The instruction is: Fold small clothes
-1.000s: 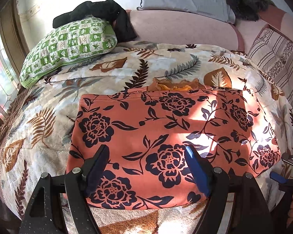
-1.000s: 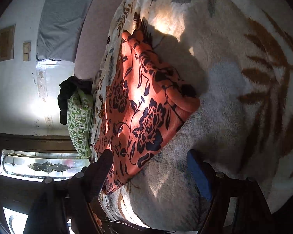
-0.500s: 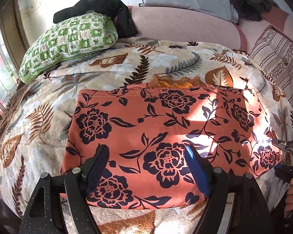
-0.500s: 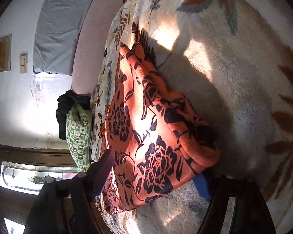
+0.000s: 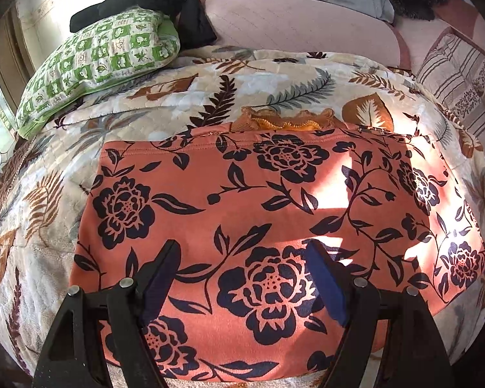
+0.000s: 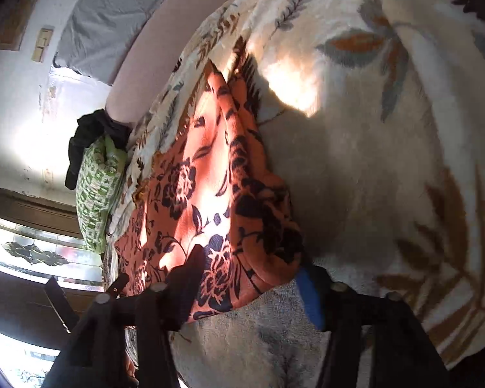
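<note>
While tilted down, left gripper [image 5: 242, 278] overhangs garment [image 5: 274, 200].

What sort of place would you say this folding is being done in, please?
Most likely a bedroom in a home. The orange floral garment lies spread on a bed covered by a leaf-print blanket, with a green checked pillow near a padded pink headboard.

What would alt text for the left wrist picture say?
An orange cloth with dark flowers lies flat on a leaf-patterned bedspread, the open left gripper above its near edge. A green checked pillow sits behind.
</note>
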The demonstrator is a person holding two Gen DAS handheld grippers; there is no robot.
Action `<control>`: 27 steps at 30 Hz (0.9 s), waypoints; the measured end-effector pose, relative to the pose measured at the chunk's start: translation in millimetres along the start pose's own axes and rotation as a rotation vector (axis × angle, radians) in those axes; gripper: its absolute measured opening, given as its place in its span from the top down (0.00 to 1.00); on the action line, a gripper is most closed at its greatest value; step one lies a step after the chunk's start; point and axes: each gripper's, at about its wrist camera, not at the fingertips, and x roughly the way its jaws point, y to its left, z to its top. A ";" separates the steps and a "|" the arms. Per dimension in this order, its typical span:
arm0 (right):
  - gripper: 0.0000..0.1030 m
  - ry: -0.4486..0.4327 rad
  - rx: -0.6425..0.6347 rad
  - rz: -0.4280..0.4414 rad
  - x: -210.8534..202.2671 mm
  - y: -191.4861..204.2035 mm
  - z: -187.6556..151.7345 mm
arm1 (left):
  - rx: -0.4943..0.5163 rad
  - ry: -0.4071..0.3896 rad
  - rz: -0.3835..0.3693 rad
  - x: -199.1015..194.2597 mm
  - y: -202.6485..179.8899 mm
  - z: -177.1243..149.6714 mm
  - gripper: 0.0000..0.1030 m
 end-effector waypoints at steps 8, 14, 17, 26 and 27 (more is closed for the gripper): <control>0.26 0.086 -0.081 0.104 57.9 25.7 114.3 | -0.008 0.044 0.004 27.5 -5.9 -4.3 0.21; 0.82 0.206 -0.211 -0.048 126.6 50.6 141.0 | -0.004 0.055 0.003 30.9 -4.2 -2.9 0.17; 0.82 0.127 -0.312 -0.110 114.9 69.4 136.5 | -0.008 0.050 0.003 33.1 -3.4 -2.8 0.15; 0.33 0.037 -0.245 -0.219 90.6 53.6 134.3 | 0.000 0.068 0.004 33.3 -3.9 -2.3 0.15; 0.33 0.006 -0.261 -0.214 77.0 60.6 132.0 | -0.003 0.068 0.006 33.2 -4.2 -2.5 0.15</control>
